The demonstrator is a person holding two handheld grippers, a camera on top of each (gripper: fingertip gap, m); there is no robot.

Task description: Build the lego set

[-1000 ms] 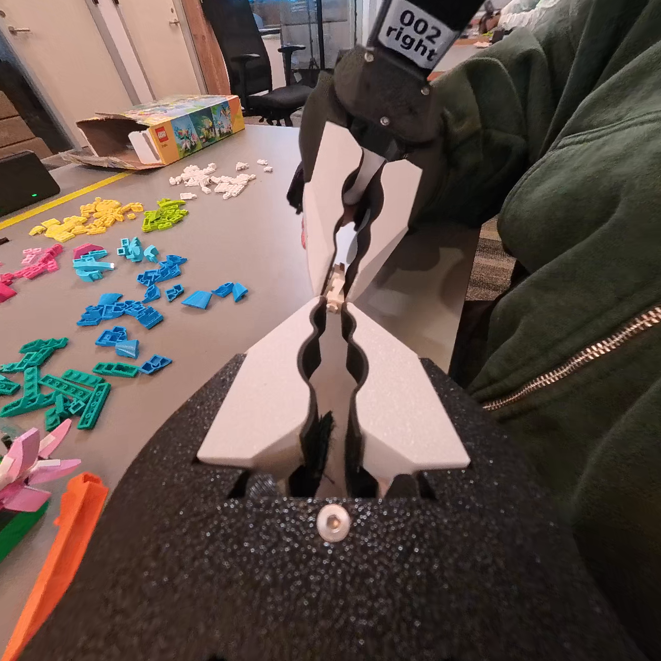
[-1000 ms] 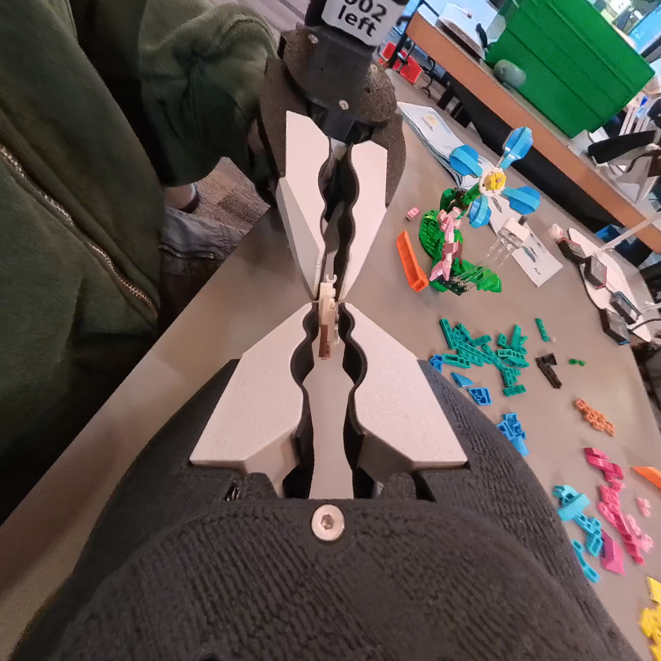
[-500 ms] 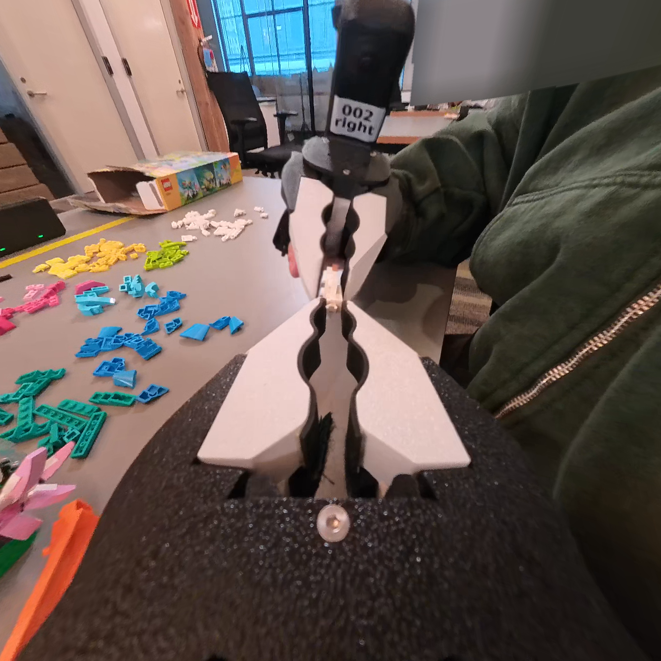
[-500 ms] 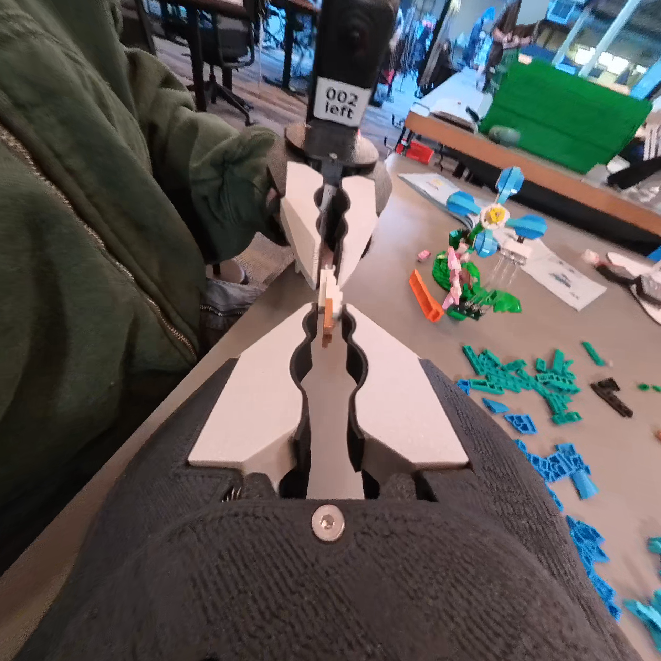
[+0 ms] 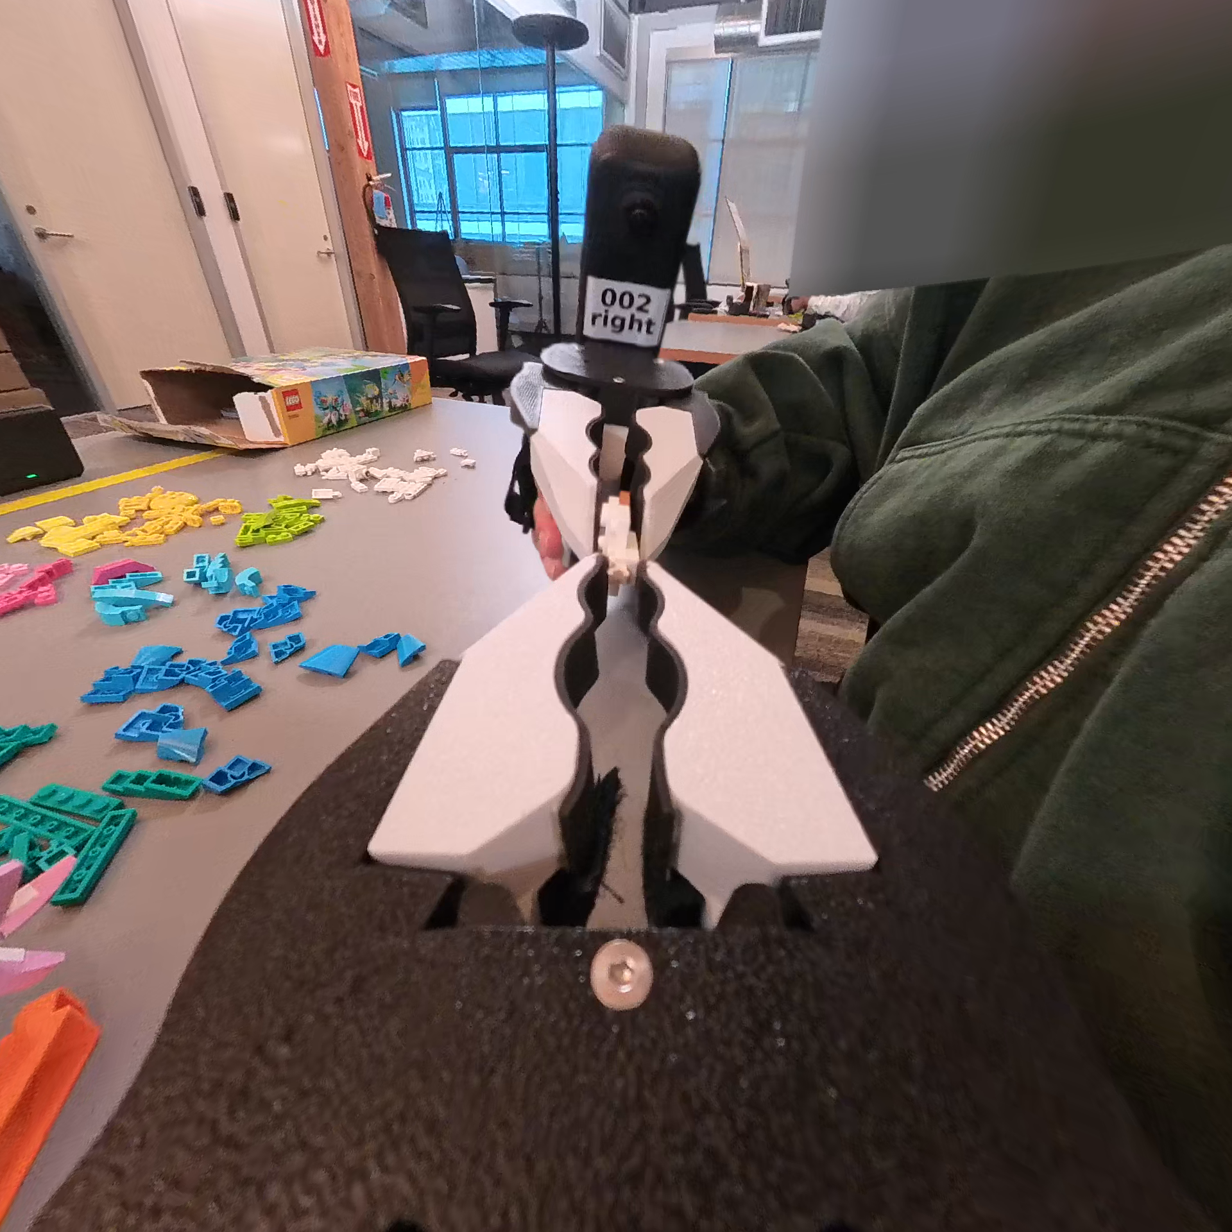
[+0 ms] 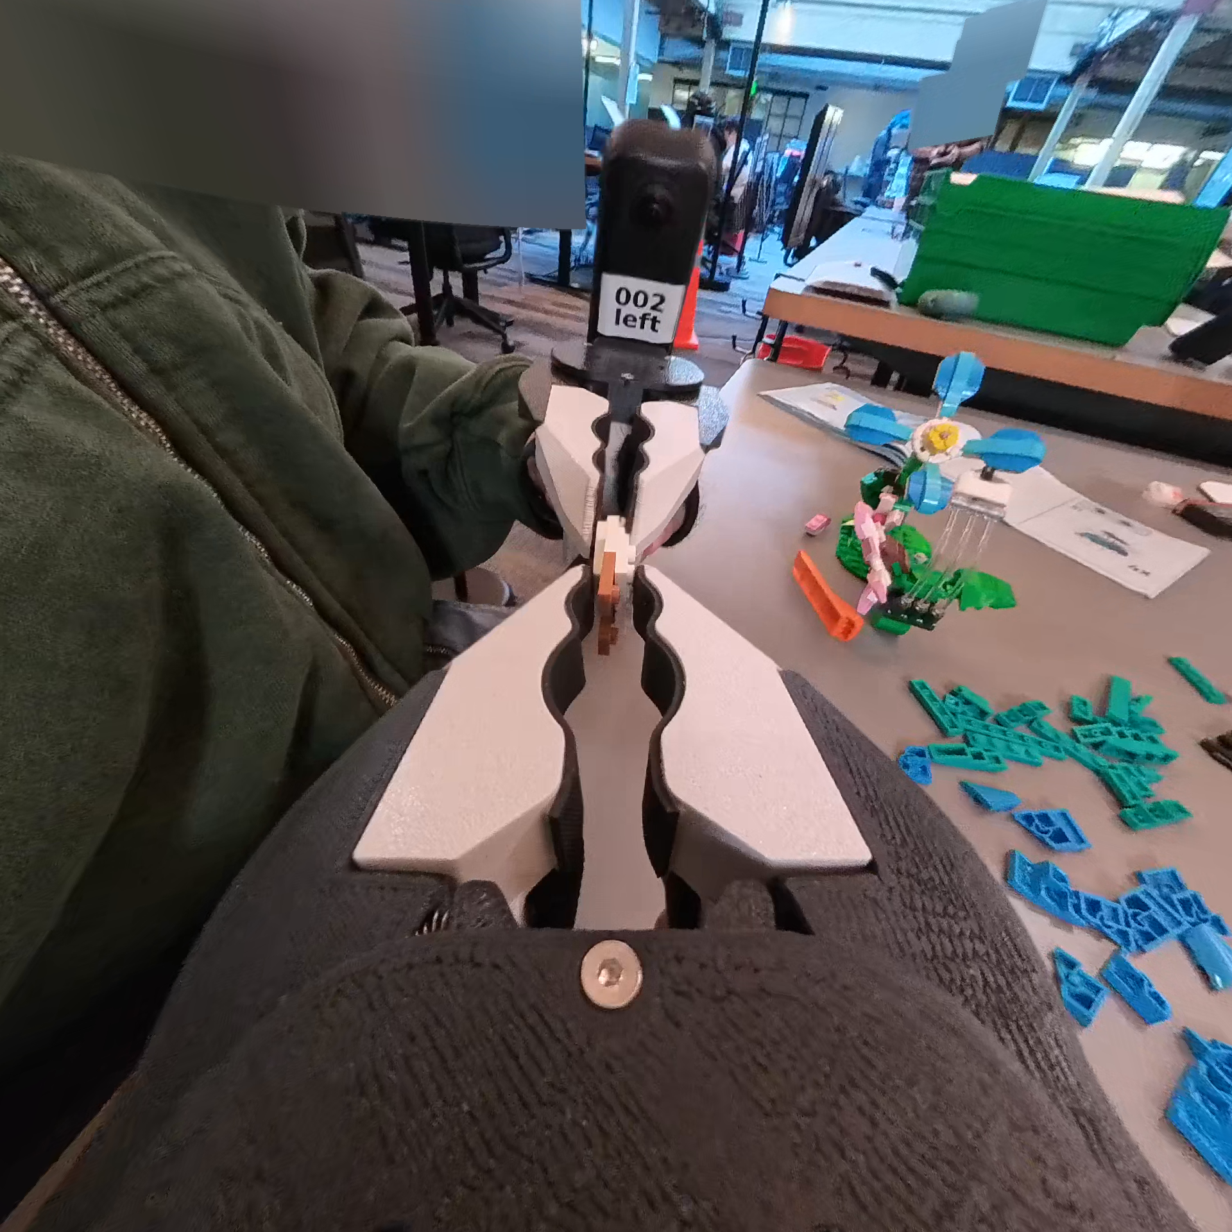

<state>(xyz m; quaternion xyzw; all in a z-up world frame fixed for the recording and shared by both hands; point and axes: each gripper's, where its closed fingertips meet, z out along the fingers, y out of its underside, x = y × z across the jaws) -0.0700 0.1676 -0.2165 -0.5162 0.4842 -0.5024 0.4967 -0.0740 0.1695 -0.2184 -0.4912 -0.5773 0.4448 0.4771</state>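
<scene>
Together the left gripper [image 5: 619, 579] and right gripper [image 6: 612, 581] pinch one small brick assembly [image 6: 611, 561] above the tabletop's [image 5: 427, 573] near edge, labelled cameras facing

Above the tabletop [image 5: 427, 573] edge, the small lego assembly [image 5: 617, 541] is pinched tip to tip between left gripper [image 5: 617, 579] and right gripper [image 6: 612, 580]; loose pieces [image 5: 180, 673] are spread beside them.

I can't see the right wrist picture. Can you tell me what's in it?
Two grippers meet tip to tip above a grey table: the right gripper pinches a small white and brown lego piece that the left gripper also grips. A built lego flower and loose teal and blue bricks lie to the right.
</scene>
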